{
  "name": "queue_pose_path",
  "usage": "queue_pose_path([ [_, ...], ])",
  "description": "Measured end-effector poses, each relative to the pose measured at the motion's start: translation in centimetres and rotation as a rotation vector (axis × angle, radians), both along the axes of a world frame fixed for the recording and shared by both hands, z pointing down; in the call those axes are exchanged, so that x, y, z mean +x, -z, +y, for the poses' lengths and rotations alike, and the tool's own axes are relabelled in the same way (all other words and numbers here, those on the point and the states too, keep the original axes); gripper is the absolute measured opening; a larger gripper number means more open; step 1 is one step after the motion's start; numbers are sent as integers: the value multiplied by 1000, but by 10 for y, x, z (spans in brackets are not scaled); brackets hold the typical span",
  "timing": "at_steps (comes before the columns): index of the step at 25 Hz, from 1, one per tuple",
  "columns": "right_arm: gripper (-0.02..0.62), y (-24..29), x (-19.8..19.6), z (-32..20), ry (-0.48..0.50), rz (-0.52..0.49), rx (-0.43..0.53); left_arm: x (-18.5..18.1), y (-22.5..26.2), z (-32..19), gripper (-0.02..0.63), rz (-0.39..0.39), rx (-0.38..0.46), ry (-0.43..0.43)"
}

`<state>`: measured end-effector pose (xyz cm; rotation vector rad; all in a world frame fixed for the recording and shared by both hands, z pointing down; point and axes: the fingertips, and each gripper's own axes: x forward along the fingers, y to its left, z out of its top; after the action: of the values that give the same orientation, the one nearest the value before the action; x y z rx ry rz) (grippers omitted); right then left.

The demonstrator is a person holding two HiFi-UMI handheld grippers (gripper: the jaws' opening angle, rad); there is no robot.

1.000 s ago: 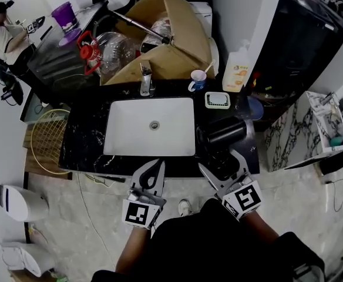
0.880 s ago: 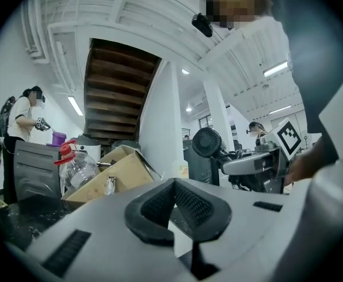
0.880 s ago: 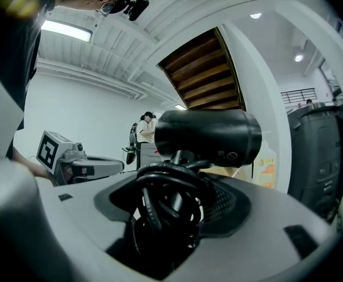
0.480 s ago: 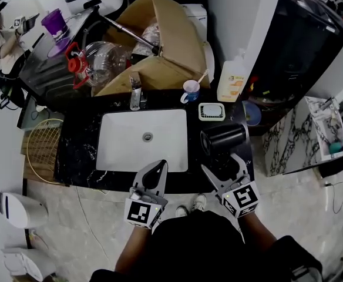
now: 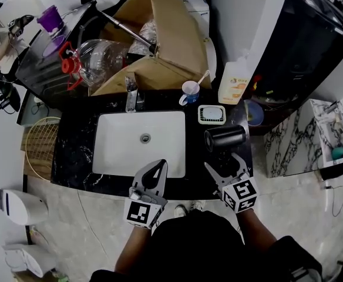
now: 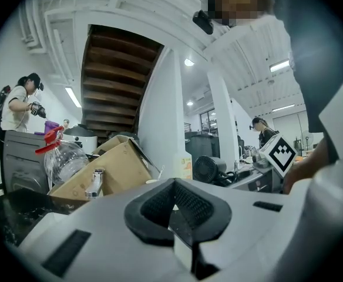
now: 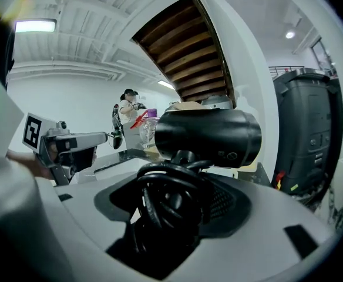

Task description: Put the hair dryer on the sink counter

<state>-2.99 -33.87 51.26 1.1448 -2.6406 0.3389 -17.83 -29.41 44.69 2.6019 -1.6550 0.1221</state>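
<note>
Currently the right gripper (image 5: pixel 223 163) is pinching the hair dryer (image 5: pixel 225 137) by its cord-wrapped handle over the worktop (image 5: pixel 77 151) right of the basin (image 5: pixel 160 151), and it should be setting the dryer down level, clear of the soap dish (image 5: pixel 211 114), while the left gripper (image 5: pixel 154 170) is hovering pressed together, empty.

I can read no word, brand or number anywhere. The bottle (image 5: pixel 235 77), well beyond the right gripper's (image 5: pixel 221 161) fingertips, has an orange label, but its print is too small for me to make out. The marker cubes on it and on the left gripper (image 5: pixel 156 167) show only black-and-white square patterns.
</note>
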Motion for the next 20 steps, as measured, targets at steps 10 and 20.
queue_pose_path([
  [10,291,-48,5,-15,24,106,-190,7,-9,-11,-5,2,-28,10],
  [20,291,-82,9,-33,-74,182,-302,2,-14,-31,-5,-2,-36,-73],
])
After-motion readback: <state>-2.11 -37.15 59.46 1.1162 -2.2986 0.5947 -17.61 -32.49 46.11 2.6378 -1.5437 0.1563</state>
